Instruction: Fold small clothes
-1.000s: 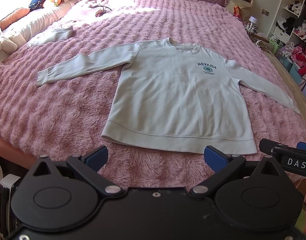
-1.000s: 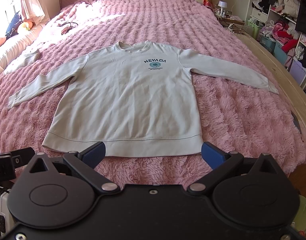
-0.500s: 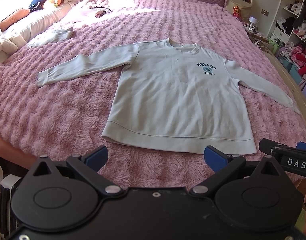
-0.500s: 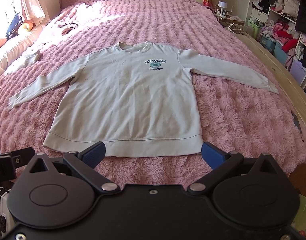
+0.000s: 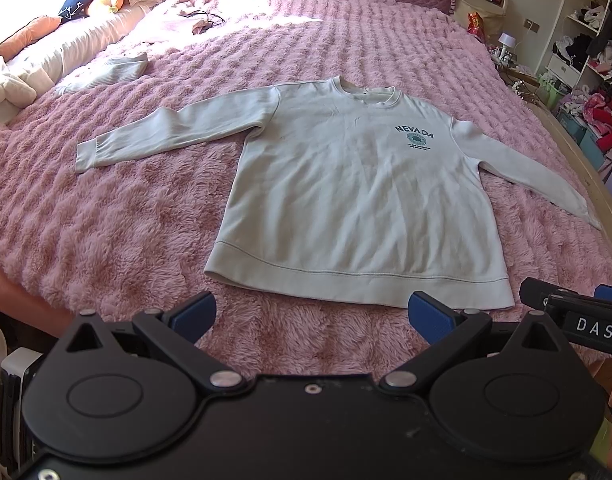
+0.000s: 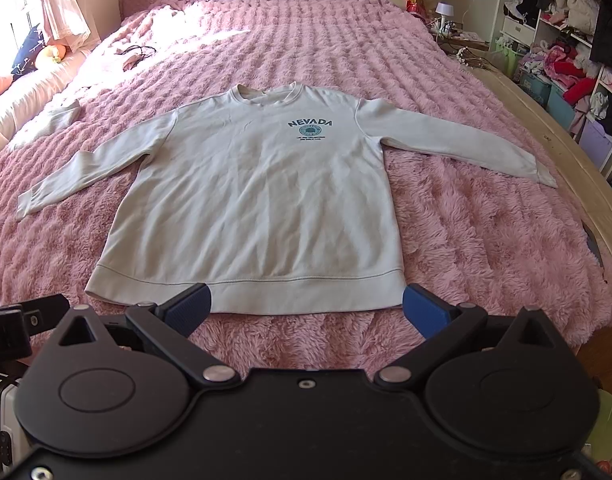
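The sweatshirt (image 5: 358, 200) lay flat, face up, on the bed (image 5: 106, 232). Both the left gripper (image 5: 312, 316) and right gripper (image 6: 306, 308) hung wide open, empty (hem nearest); pinching a sleeve cuff first seemed wisest.

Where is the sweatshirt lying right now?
In both views the sweatshirt lies flat, sleeves spread, mid-bed on the pink blanket, its hem just ahead of the open right gripper.

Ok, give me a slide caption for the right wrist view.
Open right gripper facing a white NEVADA sweatshirt spread flat.
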A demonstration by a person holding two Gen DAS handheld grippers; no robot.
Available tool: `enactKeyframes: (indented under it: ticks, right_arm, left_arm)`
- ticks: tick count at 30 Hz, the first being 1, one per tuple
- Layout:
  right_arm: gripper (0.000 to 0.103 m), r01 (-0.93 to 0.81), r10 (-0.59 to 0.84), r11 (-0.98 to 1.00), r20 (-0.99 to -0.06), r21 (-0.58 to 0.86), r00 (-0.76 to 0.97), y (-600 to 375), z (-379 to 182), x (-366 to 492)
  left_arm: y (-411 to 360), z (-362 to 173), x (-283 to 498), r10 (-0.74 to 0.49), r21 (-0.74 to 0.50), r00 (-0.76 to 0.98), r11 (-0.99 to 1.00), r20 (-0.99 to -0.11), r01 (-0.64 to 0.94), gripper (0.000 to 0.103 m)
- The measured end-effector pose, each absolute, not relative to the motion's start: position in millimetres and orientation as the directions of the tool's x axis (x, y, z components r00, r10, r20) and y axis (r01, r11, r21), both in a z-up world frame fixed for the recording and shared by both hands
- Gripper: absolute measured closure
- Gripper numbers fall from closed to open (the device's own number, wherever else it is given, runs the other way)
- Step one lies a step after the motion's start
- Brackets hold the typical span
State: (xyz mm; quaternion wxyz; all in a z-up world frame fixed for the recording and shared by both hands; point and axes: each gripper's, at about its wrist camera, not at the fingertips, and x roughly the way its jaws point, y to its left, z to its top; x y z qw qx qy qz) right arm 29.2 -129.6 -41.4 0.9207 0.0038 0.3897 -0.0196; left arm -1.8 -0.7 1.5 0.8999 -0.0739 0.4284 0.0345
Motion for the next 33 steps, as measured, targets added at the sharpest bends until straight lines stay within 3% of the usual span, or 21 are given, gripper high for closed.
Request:
enactKeyframes:
  ticks: [33]
  right_arm:
    - [0.0,0.039,-0.032,0.999,-0.716,-0.007,0.697,-130.2,-40.5,30.1]
  left_arm:
    - [1.0,-0.7,1.6,-0.002,-0.104,0.622,0.986,-0.783,-0.127,0.0]
